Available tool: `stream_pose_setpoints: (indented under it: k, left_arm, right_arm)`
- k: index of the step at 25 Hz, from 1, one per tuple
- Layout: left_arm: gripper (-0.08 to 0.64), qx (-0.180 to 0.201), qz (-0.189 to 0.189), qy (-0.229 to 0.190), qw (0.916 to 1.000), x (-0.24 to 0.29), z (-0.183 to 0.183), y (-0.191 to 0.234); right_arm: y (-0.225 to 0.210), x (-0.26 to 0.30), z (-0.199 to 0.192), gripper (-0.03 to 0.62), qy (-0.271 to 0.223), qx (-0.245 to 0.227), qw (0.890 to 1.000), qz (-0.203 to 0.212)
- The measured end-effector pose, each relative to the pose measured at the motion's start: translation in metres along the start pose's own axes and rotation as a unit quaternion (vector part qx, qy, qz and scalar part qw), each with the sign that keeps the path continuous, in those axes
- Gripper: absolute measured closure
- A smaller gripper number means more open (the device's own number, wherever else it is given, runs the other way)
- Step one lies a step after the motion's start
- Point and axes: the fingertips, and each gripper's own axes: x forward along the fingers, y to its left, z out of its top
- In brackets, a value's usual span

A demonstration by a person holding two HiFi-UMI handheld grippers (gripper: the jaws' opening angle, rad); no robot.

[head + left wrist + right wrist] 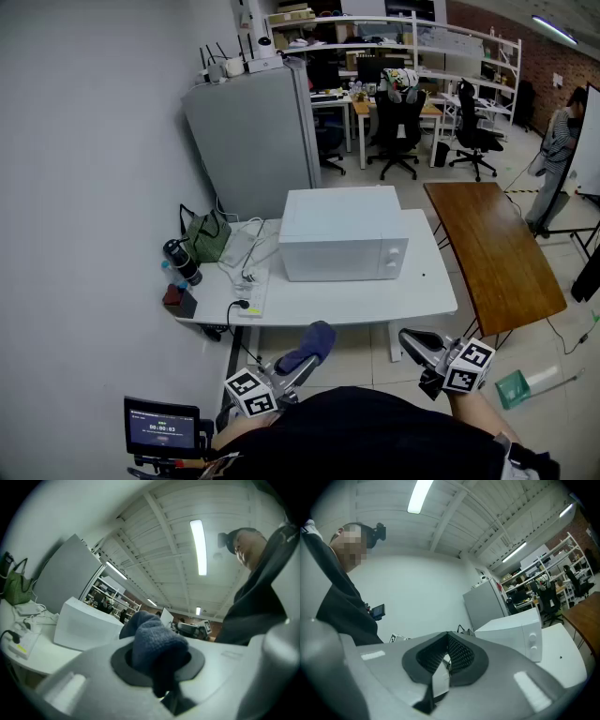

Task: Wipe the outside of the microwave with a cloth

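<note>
The white microwave point(342, 234) stands in the middle of a white table point(412, 298), door facing me; it also shows as the microwave point(86, 625) in the left gripper view and the microwave point(515, 630) in the right gripper view. My left gripper point(305, 361) is low, in front of the table's near edge, shut on a bunched blue cloth point(314, 342). The cloth point(157, 644) bulges up from between the jaws. My right gripper point(410, 337) hangs off the table's front right corner, shut with nothing in it point(446, 660). Both are well short of the microwave.
A power strip point(253, 286), cables, a green bag point(208, 234) and a dark bottle point(183, 261) sit at the table's left end. A grey cabinet point(253, 141) stands behind, a wooden table point(497, 248) to the right. A person point(560, 141) stands far right.
</note>
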Motion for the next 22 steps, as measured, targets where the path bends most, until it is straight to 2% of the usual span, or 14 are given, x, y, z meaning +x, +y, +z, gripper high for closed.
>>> stream_pose_setpoints:
  k: [6, 12, 17, 22]
  left_arm:
    - [0.503, 0.003, 0.019, 0.02, 0.9996, 0.041, -0.009, -0.01]
    - [0.503, 0.006, 0.018, 0.042, 0.999, 0.058, -0.016, 0.0]
    - [0.503, -0.004, 0.027, 0.026, 0.9993, 0.038, 0.005, 0.059]
    - [0.503, 0.0, 0.003, 0.019, 0.9998, 0.012, 0.05, 0.146]
  right_arm:
    - [-0.033, -0.024, 0.004, 0.588, 0.0, 0.005, 1.0, 0.009]
    - [-0.063, -0.014, -0.002, 0.588, 0.005, 0.021, 1.0, 0.012]
    - [-0.074, 0.044, -0.007, 0.588, 0.014, 0.018, 1.0, 0.014]
    - [-0.074, 0.143, 0.01, 0.588, 0.011, -0.008, 1.0, 0.003]
